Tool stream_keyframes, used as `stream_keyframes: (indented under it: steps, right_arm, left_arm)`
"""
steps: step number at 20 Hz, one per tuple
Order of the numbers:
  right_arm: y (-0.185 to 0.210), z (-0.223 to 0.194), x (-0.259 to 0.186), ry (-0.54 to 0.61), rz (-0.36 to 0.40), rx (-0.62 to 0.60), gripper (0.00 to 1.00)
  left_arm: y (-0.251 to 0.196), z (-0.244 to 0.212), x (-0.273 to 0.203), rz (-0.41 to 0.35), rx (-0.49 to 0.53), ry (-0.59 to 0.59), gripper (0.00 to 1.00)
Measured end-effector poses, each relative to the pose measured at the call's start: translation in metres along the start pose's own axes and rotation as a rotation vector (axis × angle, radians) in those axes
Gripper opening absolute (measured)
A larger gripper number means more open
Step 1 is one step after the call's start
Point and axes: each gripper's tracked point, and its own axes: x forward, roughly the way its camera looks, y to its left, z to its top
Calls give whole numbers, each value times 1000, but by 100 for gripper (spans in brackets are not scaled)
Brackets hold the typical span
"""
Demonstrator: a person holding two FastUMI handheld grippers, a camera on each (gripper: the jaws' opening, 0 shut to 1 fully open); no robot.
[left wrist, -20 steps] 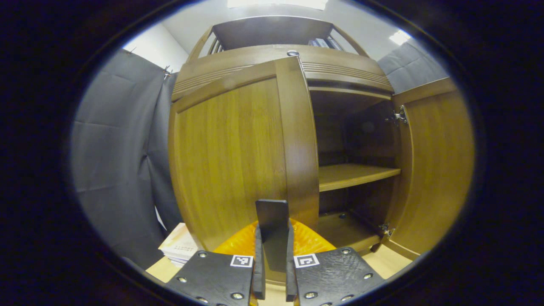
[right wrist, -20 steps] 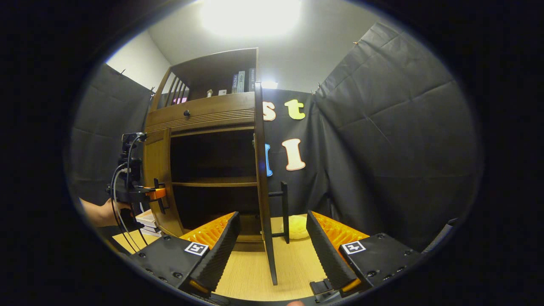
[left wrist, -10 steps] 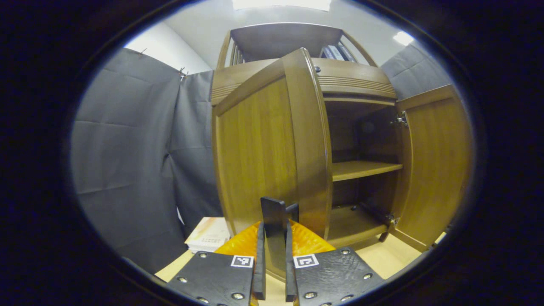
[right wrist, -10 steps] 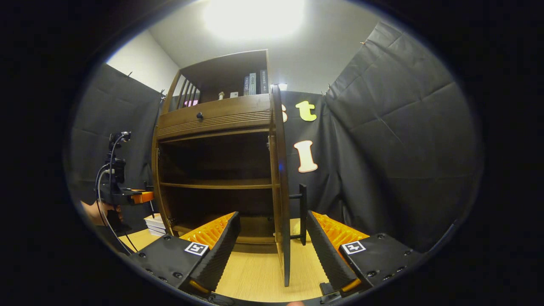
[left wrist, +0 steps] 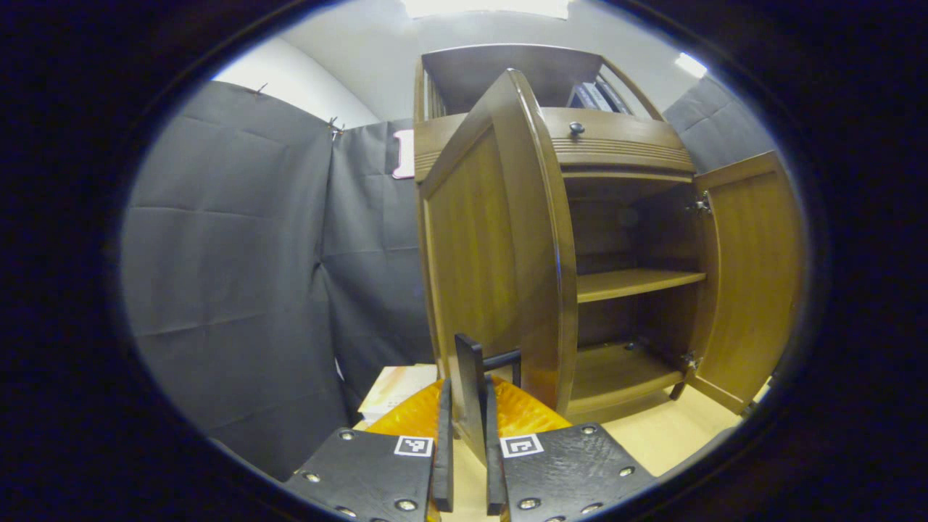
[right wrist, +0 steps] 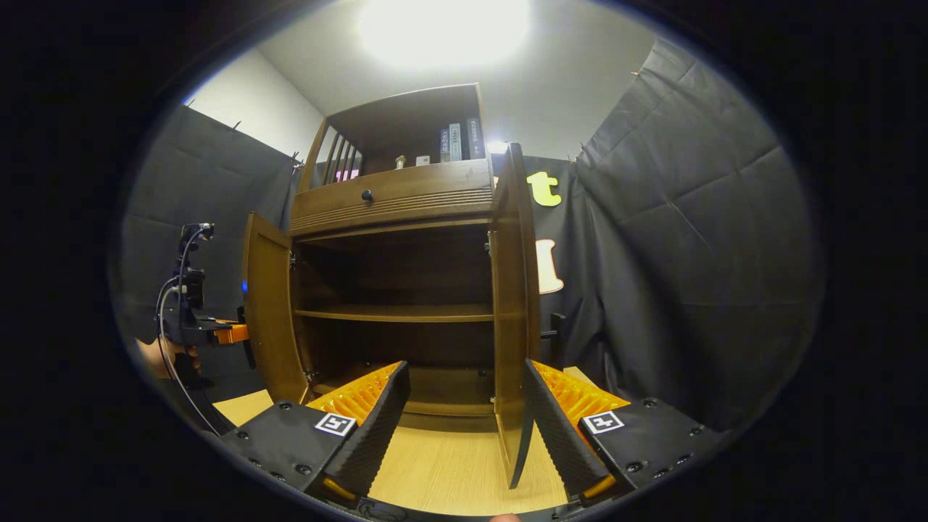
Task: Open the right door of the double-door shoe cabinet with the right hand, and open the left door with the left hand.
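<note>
Nearest, the left gripper (left wrist: 464, 449) pinches the upright black bar handle (left wrist: 469, 391) of the brown wooden left door (left wrist: 493, 254), which stands edge-on, swung wide. The right gripper (right wrist: 464, 428) hangs with fingers spread, holding nothing. Beyond it the tall right door (right wrist: 513, 304) stands open. Next, I'd say: let go.

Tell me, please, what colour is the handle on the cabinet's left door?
Black. The handle shows best in the left gripper view, clamped by the left gripper.
</note>
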Motion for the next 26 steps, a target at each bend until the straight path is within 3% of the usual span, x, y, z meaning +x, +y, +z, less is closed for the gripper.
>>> stream_keyframes:
  steps: [3, 5, 8, 9, 10, 11, 12, 13, 16, 18, 22, 24, 25, 26]
  right_arm:
    - [13, 0, 2, 3, 15, -1, 98]
    - [24, 1, 5, 4, 20, -6, 98]
    - [40, 1, 7, 12, 26, -10, 98]
    - [45, 1, 8, 16, 25, -12, 98]
    - [51, 0, 8, 20, 23, -14, 98]
    - [56, -1, 8, 25, 21, -17, 98]
    - [60, -2, 6, 30, 16, -20, 98]
    - [64, -3, 5, 31, 12, -25, 98]
    - [74, -1, 1, 20, -3, -47, 98]
    - [80, 0, -3, 19, 9, -39, 98]
    - [83, 9, -13, -7, 12, -43, 98]
    - [79, 14, -21, -11, -2, -47, 98]
    - [76, 17, -28, -21, -15, -47, 93]
    - [72, 19, -34, -32, -30, -49, 93]
  left_arm:
    - [31, 3, -5, 41, 2, -20, 17]
    - [55, 0, -6, 69, -3, -21, 10]
    - [70, -2, -7, 42, -50, -30, 11]
    - [73, -2, -7, 31, -57, -32, 4]
    - [76, -3, -7, 18, -58, -36, 4]
    - [78, -4, -9, 8, -61, -37, 11]
    - [81, -4, -12, 2, -64, -39, 4]
    - [87, -5, -14, 2, -65, -40, 8]
    - [121, -8, -27, 46, -32, -50, 10]
    - [142, -11, -44, 80, -41, -45, 4]
    - [149, 10, -79, 98, -48, -88, 10]
    - [137, 19, -101, 86, -65, -100, 4]
    - [129, 22, -112, 77, -66, -104, 0]
    - [121, 25, -122, 72, -64, -102, 5]
